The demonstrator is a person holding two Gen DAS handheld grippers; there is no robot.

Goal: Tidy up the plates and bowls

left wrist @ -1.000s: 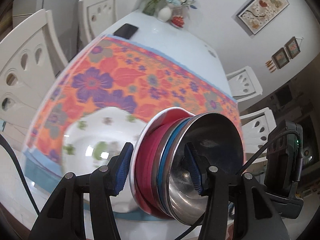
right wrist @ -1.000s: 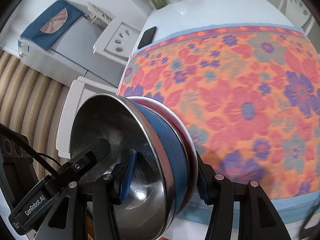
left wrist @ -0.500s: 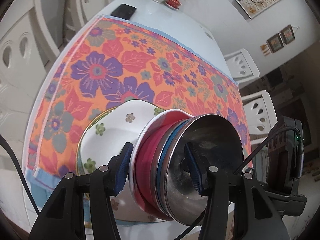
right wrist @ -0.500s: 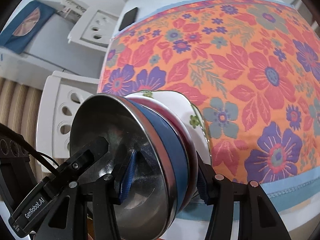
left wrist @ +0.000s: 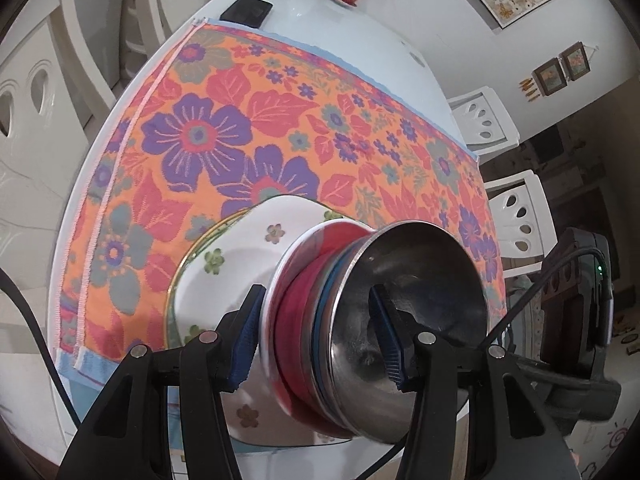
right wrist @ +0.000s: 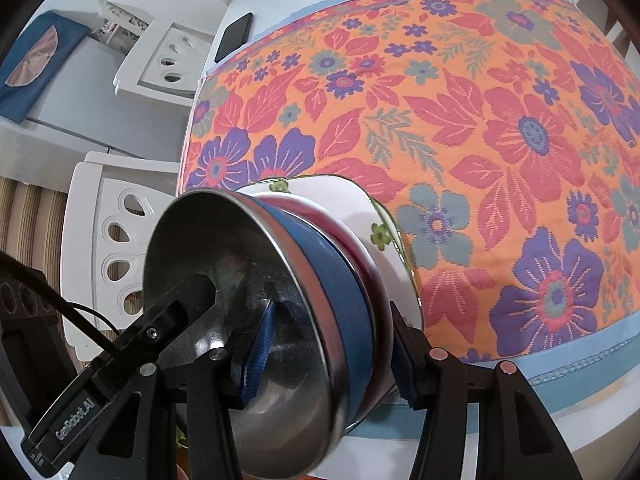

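Steel shines at the top of the nested bowls (left wrist: 360, 320) we carry, a blue bowl and a red one stacked under the steel one; on the left of the stack our left gripper (left wrist: 320, 340) is partly closed across its rim, one blue pad outside on the red bowl and the other inside the steel one, gripping it; on the right our right gripper (right wrist: 328, 356) clamps the opposite rim the same way, one pad inside the steel, one outside; the stack sits tilted over a white flowered plate (left wrist: 224, 276) at the near edge of the orange floral cloth (right wrist: 480, 140), though we cannot tell whether it touches; far off lies a black phone (left wrist: 247, 10).
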